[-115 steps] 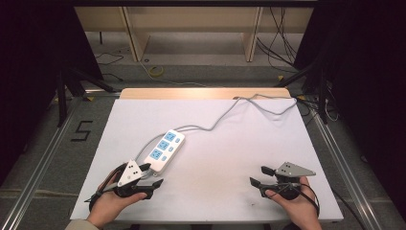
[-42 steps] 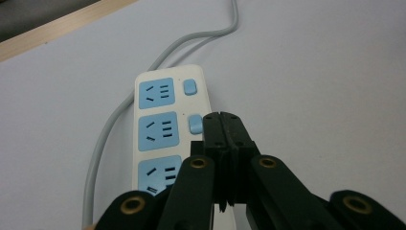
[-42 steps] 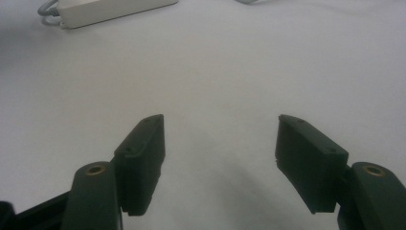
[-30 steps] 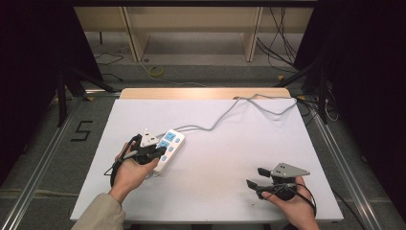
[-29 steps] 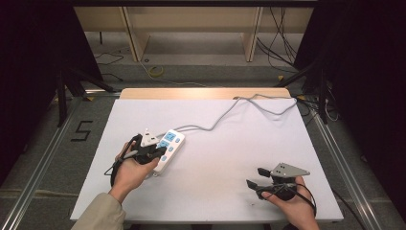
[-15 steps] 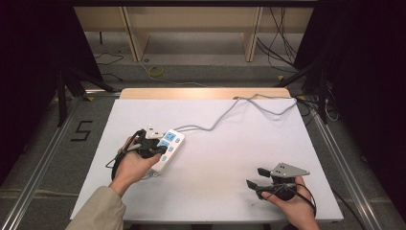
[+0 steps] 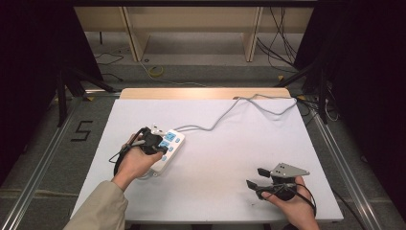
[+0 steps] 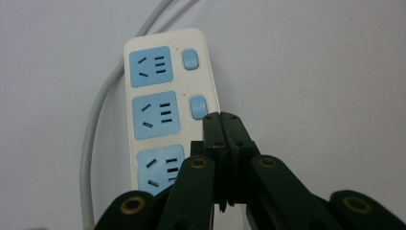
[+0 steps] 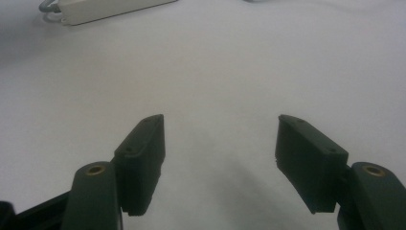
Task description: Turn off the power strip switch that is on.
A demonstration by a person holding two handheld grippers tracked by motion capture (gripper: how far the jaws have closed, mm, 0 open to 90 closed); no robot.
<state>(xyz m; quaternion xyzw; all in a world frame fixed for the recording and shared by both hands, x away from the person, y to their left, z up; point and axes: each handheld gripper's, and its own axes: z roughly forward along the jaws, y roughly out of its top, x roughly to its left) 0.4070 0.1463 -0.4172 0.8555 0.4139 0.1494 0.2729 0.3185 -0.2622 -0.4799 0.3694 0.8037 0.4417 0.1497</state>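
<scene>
A white power strip [image 7: 165, 148] with blue sockets and blue switches lies at the table's left, its grey cable [image 7: 225, 115] running to the far right edge. My left gripper [image 7: 162, 148] is shut, jaws pressed together with nothing between them. In the left gripper view its tips [image 8: 221, 120] hover over the strip [image 8: 158, 96], just below the middle blue switch [image 8: 198, 106]. My right gripper [image 7: 254, 178] rests near the table's front right, open and holding nothing. The right gripper view has its gripper [image 9: 218, 139] above bare table, with the strip's end [image 9: 105, 9] far off.
The white table [image 7: 239, 153] has a wooden strip along its far edge. Metal rails run along both sides on the floor. Beyond the table stand shelves with loose cables on the floor [image 7: 155, 72].
My left hand has gone from the table's front left up to the power strip and now sits over its blue switches, shifting slightly to the right in the last second. The right hand has stayed put.
</scene>
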